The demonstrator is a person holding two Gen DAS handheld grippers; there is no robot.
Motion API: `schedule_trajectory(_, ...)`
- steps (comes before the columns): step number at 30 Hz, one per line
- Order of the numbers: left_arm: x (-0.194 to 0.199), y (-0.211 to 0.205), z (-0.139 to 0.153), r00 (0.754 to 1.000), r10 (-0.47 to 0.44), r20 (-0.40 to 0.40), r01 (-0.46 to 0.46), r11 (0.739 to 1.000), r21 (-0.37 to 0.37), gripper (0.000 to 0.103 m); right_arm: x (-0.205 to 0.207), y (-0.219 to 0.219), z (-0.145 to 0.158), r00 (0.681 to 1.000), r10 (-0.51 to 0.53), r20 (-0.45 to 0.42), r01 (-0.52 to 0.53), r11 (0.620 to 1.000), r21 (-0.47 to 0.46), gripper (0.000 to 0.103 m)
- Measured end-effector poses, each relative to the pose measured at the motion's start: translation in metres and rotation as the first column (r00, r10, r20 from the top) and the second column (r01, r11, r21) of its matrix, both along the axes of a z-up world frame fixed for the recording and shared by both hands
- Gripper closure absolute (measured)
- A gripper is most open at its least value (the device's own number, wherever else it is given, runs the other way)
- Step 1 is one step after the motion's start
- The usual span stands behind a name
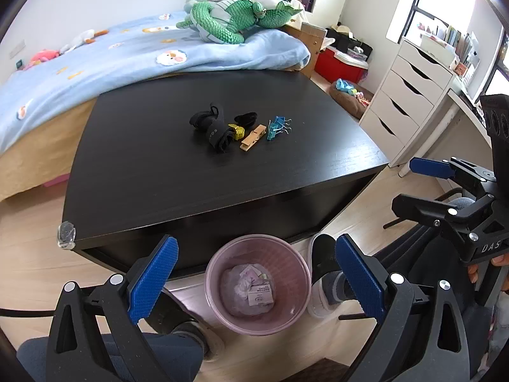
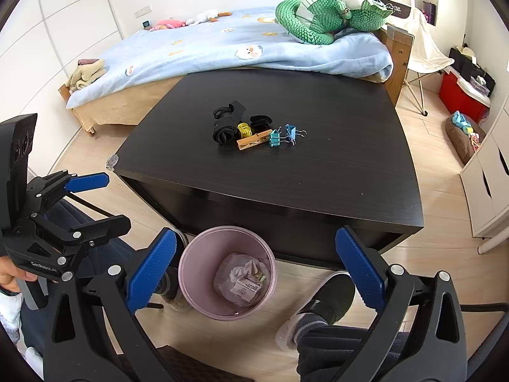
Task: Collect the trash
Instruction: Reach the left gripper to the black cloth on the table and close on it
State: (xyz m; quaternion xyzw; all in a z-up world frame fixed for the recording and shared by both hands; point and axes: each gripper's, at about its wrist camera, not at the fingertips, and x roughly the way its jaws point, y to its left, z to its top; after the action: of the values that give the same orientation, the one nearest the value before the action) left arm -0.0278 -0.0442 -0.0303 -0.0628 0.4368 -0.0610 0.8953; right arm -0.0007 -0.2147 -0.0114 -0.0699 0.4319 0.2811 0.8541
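Crumpled trash [image 1: 249,286] in pink bin [image 1: 222,256], left gripper [image 1: 257,281] spread wide above

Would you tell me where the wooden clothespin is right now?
In both wrist views the wooden clothespin lies near the middle of the black table, between the yellow tape roll and the blue binder clips.

You are working in a home bedroom: a bed [image 2: 222,54] with a blue patterned blanket and plush toys [image 2: 324,16], a white drawer unit [image 1: 410,95], wood-look flooring [image 2: 439,254], and a dark low desk [image 2: 286,165].
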Motion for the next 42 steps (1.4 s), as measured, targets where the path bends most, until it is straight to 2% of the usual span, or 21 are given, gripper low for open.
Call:
schedule_trajectory(14,0.017,0.012,0.006,0.999,0.033,0.008,-0.033,0.999,-0.014,0.008,0.020,0.005,0.004,1.000,-0.012,0.006,0.012,1.000,0.013,0.003)
schedule_trajectory(24,0.055,0.028,0.014,0.998,0.064,0.012,-0.064,0.998,-0.022,0.008,0.060,0.018,0.014,0.999,-0.010,0.031,0.010,1.000,-0.014,0.003)
schedule_trajectory(34,0.110,0.043,0.006,0.992,0.109,-0.066,-0.113,0.991,-0.065,0.008,0.097,0.029,0.007,1.000,-0.012,0.015,0.013,0.999,-0.037,0.003)
schedule_trajectory(42,0.156,0.052,-0.008,0.974,0.155,-0.163,-0.172,0.981,-0.093,0.008,0.116,0.027,-0.019,0.999,-0.035,-0.035,0.033,0.998,-0.044,0.003)
